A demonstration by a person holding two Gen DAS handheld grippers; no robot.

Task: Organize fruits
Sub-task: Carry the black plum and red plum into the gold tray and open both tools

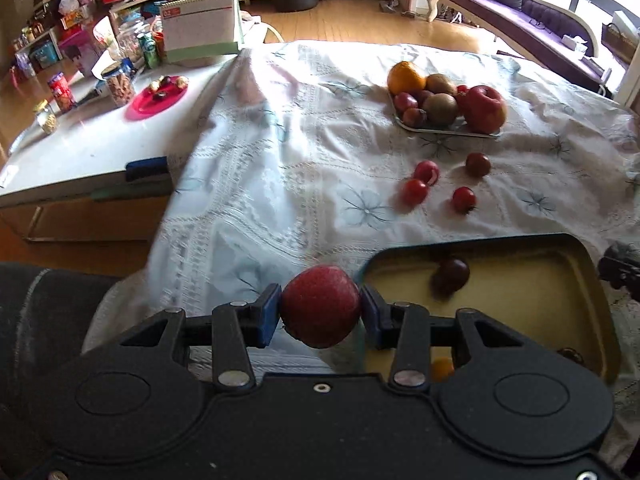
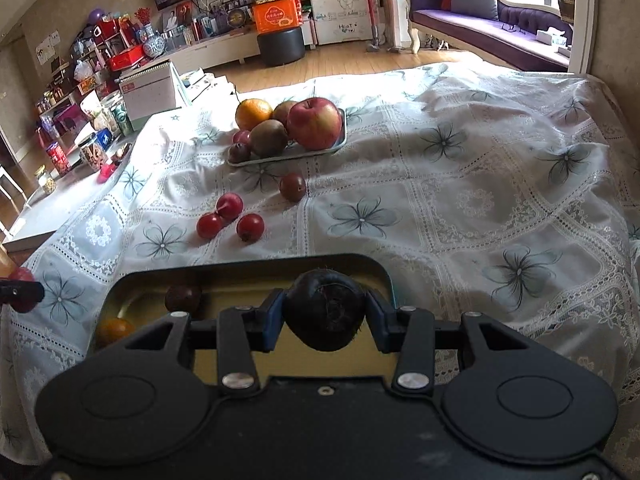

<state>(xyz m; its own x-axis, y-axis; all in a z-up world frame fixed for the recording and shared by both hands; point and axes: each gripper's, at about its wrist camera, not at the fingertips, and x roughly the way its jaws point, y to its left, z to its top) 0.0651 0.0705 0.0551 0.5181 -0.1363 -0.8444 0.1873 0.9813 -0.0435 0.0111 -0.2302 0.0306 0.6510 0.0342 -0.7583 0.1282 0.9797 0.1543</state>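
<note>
Red apple (image 1: 320, 306) is pinched in the left tool (image 1: 320, 312) at lower centre, beside the tin tray (image 1: 520, 240); right tool (image 2: 325, 312) pinches a dark fruit (image 2: 325, 308) over it. Lower both inside the rim before releasing.

Ahead of the tin (image 2: 344, 260), the cloth (image 2: 460, 208) lies bare from 12 to 3 o'clock, wide room for a gripper. At 11 o'clock four small red fruits (image 2: 240, 216) sit loosely grouped, with narrow gaps between them. Beyond them the tray (image 2: 280, 157) is piled full with an apple (image 2: 315, 123), an orange (image 2: 253, 113) and kiwis (image 2: 269, 137). The tin's floor is mostly free; a dark fruit (image 2: 183, 298) and an orange one (image 2: 114, 330) sit at 9 o'clock.
</note>
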